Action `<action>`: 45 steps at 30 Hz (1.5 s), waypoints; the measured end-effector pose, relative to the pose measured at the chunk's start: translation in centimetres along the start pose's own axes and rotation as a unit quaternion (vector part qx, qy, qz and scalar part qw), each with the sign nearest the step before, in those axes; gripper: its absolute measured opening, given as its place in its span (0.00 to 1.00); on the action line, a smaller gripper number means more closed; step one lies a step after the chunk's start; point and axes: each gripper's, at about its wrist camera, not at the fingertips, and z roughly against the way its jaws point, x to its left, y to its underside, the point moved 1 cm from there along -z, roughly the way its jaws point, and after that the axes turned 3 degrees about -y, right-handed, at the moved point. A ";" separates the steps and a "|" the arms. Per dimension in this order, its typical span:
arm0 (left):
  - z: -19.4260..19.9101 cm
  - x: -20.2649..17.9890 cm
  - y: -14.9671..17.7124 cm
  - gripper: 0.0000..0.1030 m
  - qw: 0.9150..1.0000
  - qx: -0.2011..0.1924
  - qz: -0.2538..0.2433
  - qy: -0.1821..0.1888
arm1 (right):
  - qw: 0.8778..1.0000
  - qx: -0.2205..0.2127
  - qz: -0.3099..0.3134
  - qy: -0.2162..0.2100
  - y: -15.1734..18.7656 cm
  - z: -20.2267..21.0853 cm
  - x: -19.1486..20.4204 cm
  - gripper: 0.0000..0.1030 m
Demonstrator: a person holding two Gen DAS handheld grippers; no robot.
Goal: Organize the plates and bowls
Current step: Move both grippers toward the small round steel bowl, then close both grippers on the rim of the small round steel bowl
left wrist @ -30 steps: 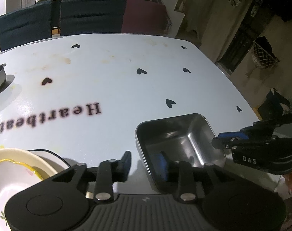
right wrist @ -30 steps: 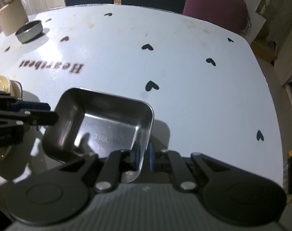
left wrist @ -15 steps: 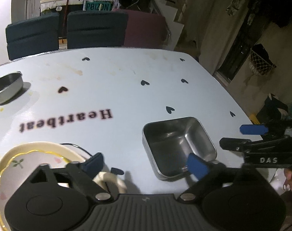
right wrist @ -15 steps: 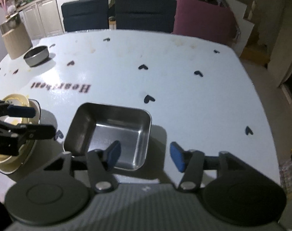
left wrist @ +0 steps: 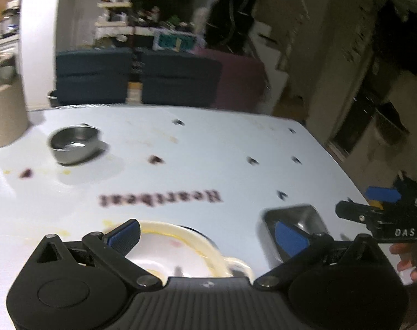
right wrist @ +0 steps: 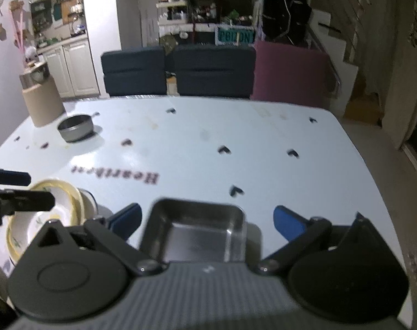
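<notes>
A square steel tray (right wrist: 194, 231) sits on the white table (right wrist: 235, 143) near its front edge; it also shows in the left wrist view (left wrist: 293, 220). My right gripper (right wrist: 207, 220) is open and empty, raised above and behind the tray. A cream plate with a yellow rim (left wrist: 178, 244) lies at the front left on a white bowl (right wrist: 86, 203); the plate also shows in the right wrist view (right wrist: 43, 214). My left gripper (left wrist: 208, 236) is open and empty above the plate. A round steel bowl (left wrist: 73, 144) stands at the far left of the table.
A tan cylinder container (right wrist: 42, 104) stands at the table's far left corner. Two dark blue chairs (right wrist: 178, 68) and a maroon chair (right wrist: 290, 71) line the far edge. The table's right edge (right wrist: 373, 181) drops to the floor.
Both grippers let go of the steel tray, opened wide, and pulled up and back. The tray rests on the table. The left gripper swung left over the plate.
</notes>
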 end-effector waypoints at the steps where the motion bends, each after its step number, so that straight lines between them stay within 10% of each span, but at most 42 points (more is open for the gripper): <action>1: 0.3 0.8 -0.2 1.00 1.000 -0.005 0.006 -0.006 | 1.000 -0.006 0.002 -0.006 -0.5 -0.2 0.8 1.00; 23: -1.3 20.2 -5.0 1.00 0.983 -0.019 0.135 -0.121 | 0.993 -0.072 0.085 -0.048 -10.1 -9.6 15.7 1.00; 30: -5.8 24.5 -7.4 1.00 0.973 -0.023 0.189 -0.129 | 0.993 -0.030 -0.016 -0.113 -14.1 -16.7 16.7 1.00; 36: -10.4 25.8 -10.1 0.74 0.975 -0.013 0.196 -0.102 | 0.995 0.004 -0.038 -0.088 -16.1 -22.8 18.6 0.99; 40: -13.6 26.5 -10.9 0.52 0.974 0.006 0.207 -0.088 | 0.992 0.037 -0.058 -0.103 -17.2 -26.6 19.7 0.65; 45: -16.7 26.8 -11.4 0.40 0.974 0.045 0.203 -0.091 | 0.991 0.056 -0.066 -0.106 -17.2 -29.8 20.6 0.45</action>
